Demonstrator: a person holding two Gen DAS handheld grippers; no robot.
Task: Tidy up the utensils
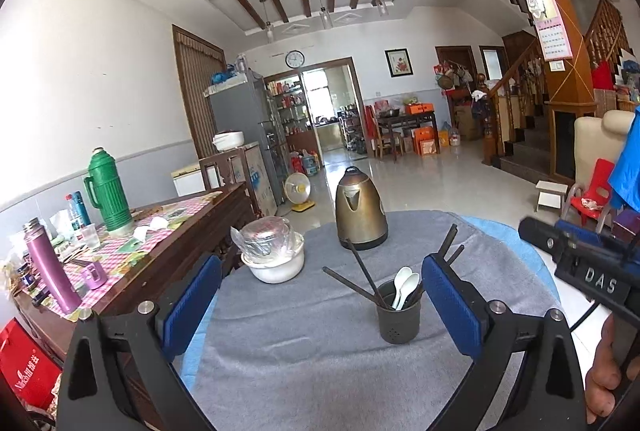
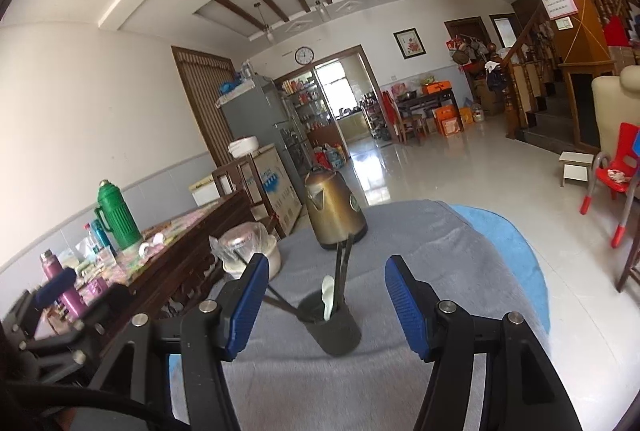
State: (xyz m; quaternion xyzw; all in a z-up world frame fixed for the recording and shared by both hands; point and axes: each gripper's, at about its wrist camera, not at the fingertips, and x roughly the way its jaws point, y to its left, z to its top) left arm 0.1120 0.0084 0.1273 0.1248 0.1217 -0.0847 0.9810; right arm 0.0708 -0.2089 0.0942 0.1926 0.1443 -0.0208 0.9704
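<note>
Low in the centre of both views, a dark grey cylindrical utensil holder point(image 1: 399, 313) point(image 2: 332, 325) stands upright on a round table covered with a grey cloth point(image 1: 304, 351) point(image 2: 420, 251). Inside it sit two white plastic spoons point(image 1: 405, 285) point(image 2: 328, 295) and several dark chopsticks point(image 1: 362, 271) point(image 2: 342, 263), the sticks leaning out toward the upper left of the frame. In the left wrist view the left gripper point(image 1: 322, 305) has its blue-padded fingers point(image 1: 190, 305) spread wide and holds nothing, the holder lying just inside its right finger. In the right wrist view the right gripper point(image 2: 324, 305) is likewise spread and empty, the holder between its fingers point(image 2: 406, 311) without touching either. Behind the holder, a brass-coloured electric kettle point(image 1: 360, 211) point(image 2: 335, 211) stands on the cloth. A white bowl with a bagged metal lid point(image 1: 274, 251) point(image 2: 250, 251) sits at the table's left edge.
</note>
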